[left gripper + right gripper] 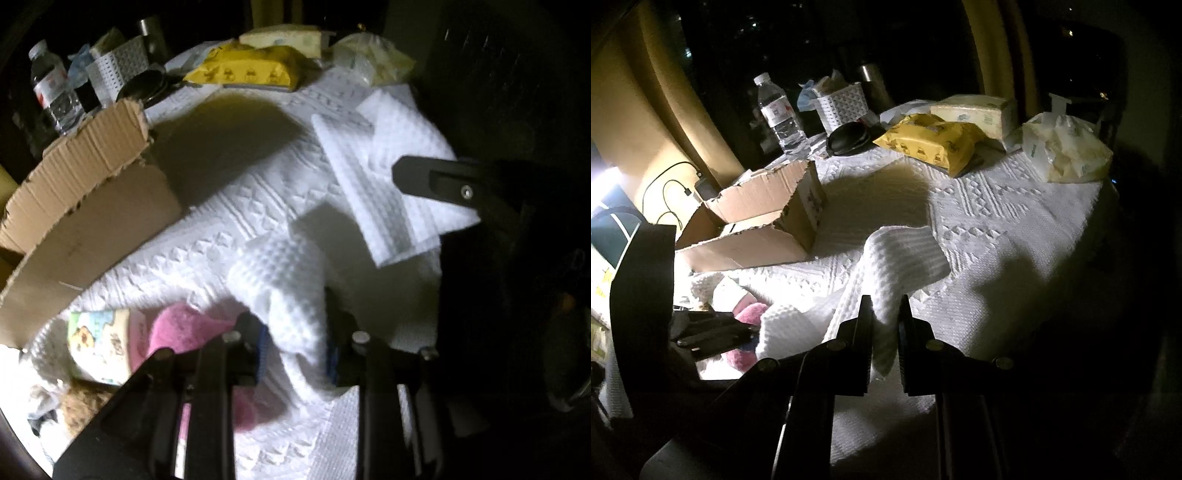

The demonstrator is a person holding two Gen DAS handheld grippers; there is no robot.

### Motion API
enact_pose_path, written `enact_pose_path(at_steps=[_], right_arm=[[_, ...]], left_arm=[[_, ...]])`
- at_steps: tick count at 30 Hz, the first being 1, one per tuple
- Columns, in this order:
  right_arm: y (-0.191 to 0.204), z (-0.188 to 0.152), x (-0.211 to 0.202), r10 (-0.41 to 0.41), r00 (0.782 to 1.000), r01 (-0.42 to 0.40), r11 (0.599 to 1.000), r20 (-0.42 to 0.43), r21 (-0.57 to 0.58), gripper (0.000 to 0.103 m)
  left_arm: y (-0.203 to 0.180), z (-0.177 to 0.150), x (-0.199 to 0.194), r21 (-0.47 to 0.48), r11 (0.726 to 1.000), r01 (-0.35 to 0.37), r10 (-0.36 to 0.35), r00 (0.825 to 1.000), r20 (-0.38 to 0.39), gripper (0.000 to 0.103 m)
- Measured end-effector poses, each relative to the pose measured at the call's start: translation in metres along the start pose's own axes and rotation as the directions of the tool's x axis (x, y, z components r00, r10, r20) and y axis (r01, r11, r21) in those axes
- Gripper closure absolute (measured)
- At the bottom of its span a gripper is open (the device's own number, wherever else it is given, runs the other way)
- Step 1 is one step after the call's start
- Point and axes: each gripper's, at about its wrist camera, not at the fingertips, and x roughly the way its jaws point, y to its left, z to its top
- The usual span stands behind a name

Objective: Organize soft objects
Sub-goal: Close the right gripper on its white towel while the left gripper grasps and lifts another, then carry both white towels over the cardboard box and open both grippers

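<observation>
A white waffle-weave towel [380, 177] hangs between both grippers above the table. My left gripper [295, 343] is shut on one bunched end of it [284, 288]. My right gripper [884, 317] is shut on the other end; the towel [901, 254] rises folded from its jaws. The right gripper's finger shows in the left wrist view [436, 177] at the towel's far end. A pink fluffy item [184, 328] and a cartoon-printed soft pack [99, 343] lie below the left gripper. The pink item also shows in the right wrist view [750, 314].
An open torn cardboard box [768, 221] stands at the left of the white-clothed table [1015, 229]. At the back are a yellow wipes pack [931, 142], tissue packs [1067, 151], a white basket [844, 105], a water bottle [777, 114] and a black round case [849, 138].
</observation>
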Motion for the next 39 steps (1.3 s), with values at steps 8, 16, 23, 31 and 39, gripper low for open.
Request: enact_pose_path(at_steps=[8,16,23,31,39], right_arm=[[0.007,0.007,-0.01,-0.02,1.0,0.02,1.0,0.014,-0.018,0.09],[0.037,0.027,-0.015,0.007,0.999,-0.003,0.997,0.041,-0.079,0.09],[0.07,0.053,-0.016,0.038,0.997,-0.027,0.989,0.074,-0.145,0.09],[0.104,0.08,-0.012,0.081,0.992,-0.058,0.975,0.098,-0.216,0.09],[0.122,0.095,0.004,0.108,0.99,-0.083,0.964,0.086,-0.251,0.09]], left_arm=[[0.019,-0.006,-0.038,-0.067,0.997,0.047,-0.042,0.996,0.083,0.096],[0.053,-0.003,-0.116,-0.118,0.992,0.046,-0.017,0.971,0.237,0.096],[0.087,0.004,-0.166,-0.154,0.988,0.02,0.033,0.941,0.335,0.096],[0.124,0.014,-0.19,-0.204,0.979,-0.014,0.094,0.917,0.388,0.096],[0.145,0.025,-0.185,-0.232,0.972,-0.021,0.115,0.909,0.4,0.096]])
